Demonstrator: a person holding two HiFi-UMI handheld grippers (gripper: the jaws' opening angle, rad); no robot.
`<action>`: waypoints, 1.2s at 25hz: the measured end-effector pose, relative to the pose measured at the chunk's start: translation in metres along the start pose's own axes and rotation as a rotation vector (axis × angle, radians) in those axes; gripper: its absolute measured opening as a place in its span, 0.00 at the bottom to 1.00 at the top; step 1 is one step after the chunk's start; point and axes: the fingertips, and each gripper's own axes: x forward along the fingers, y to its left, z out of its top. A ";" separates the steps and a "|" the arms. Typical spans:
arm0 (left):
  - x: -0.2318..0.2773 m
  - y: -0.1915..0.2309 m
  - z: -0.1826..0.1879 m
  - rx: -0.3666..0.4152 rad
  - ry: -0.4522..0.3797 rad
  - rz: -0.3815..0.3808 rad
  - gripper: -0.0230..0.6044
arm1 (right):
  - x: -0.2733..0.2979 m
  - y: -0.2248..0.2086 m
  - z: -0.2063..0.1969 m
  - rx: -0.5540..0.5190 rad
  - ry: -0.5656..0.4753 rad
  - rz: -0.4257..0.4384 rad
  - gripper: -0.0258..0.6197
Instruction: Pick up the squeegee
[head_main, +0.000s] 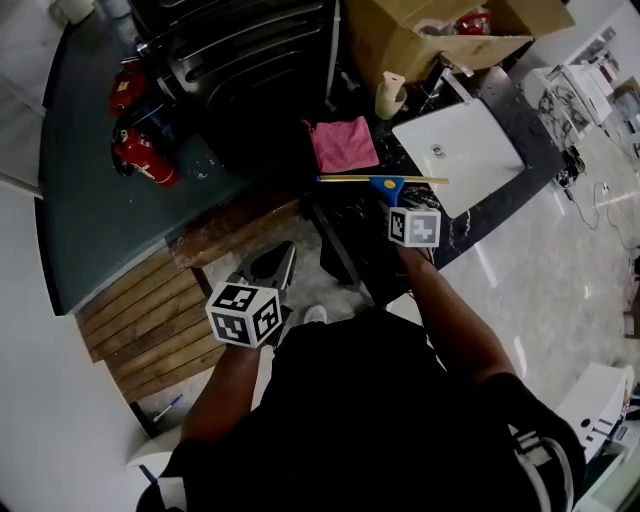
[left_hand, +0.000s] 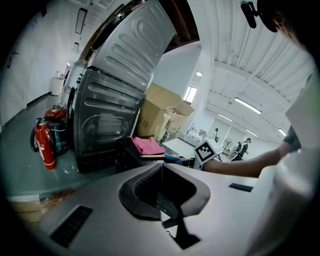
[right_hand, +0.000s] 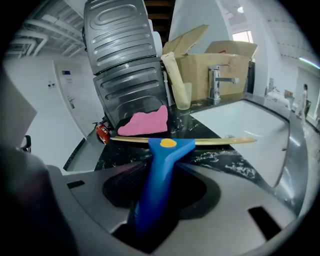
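Straddling the squeegee's (right_hand: 167, 150) blue handle, the R gripper (right_hand: 160, 200) has its jaws spread wide. The handle runs up betw. them w/ dark gaps showing on both sides, so the pads don't look pressed on it. The squeegee lies on the dark counter (right_hand: 220, 160) just beside the sink (right_hand: 260, 125), its thin yellowish blade crosswise and its far tip reaching the sink's rim. In the head view the R gripper (head_main: 398, 203) is at the squeegee (head_main: 385, 182), right by the sink's (head_main: 470, 165) near corner.

A pink cloth (head_main: 343, 143) lies on the counter just past the blade, on the side away from the sink. A cardboard box (head_main: 420, 45) stands behind the sink.

The L gripper (left_hand: 161, 175) is well apart from the sink, out over the floor, w/ jaws closed together and nothing betw. them; the head view shows the L gripper (head_main: 275, 268) low at centre-left.
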 end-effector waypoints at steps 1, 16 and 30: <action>0.000 0.000 -0.001 -0.002 0.001 0.003 0.06 | 0.000 0.000 0.000 -0.007 0.001 -0.007 0.33; -0.010 0.000 -0.004 0.002 -0.006 0.006 0.06 | 0.002 -0.001 0.001 -0.102 -0.024 -0.110 0.28; -0.027 -0.001 -0.011 0.035 0.008 -0.030 0.06 | -0.041 -0.001 0.012 -0.122 -0.156 -0.081 0.26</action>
